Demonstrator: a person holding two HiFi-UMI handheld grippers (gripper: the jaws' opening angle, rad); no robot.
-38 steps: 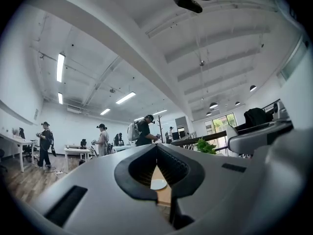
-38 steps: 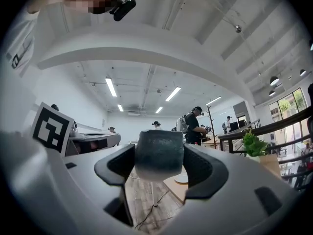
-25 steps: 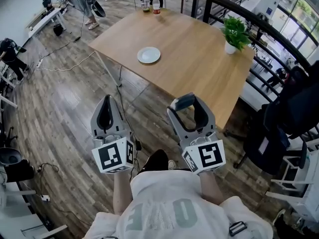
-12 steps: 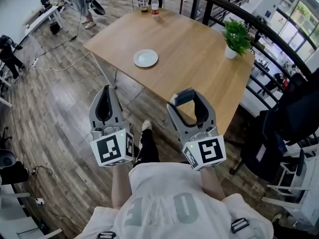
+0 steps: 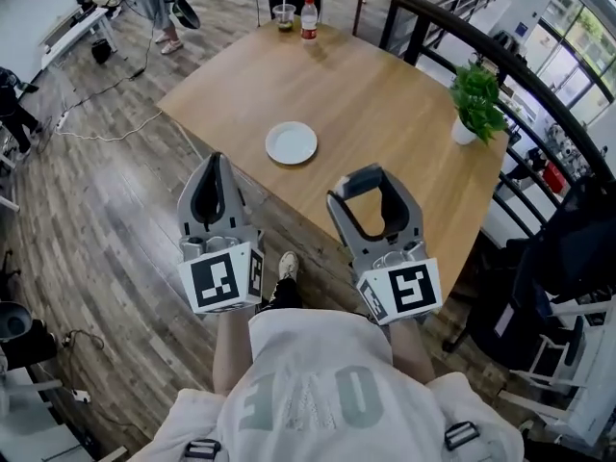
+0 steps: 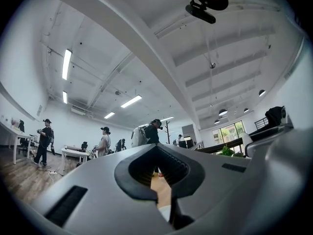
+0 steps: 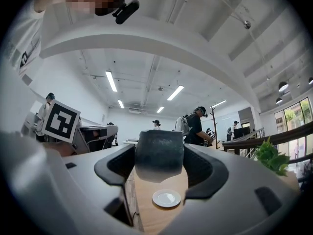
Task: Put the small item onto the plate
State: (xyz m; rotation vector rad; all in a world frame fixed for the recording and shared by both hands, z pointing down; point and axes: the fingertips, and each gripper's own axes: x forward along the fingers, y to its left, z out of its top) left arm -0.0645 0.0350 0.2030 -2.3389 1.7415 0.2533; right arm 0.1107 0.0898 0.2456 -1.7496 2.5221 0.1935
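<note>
The small item (image 7: 159, 153), a dark grey block, is clamped between the jaws of the right gripper (image 5: 369, 200), above the floor and well short of the plate (image 5: 291, 143). The carry is judged to be the step in hand. Next, the item needs to be brought over the table edge and lowered onto the plate. The left gripper (image 5: 214, 169) is seen closed and empty. The wooden table (image 5: 385, 94) is set in an open office with plank flooring, with a potted plant (image 5: 478, 99) at its far corner.
</note>
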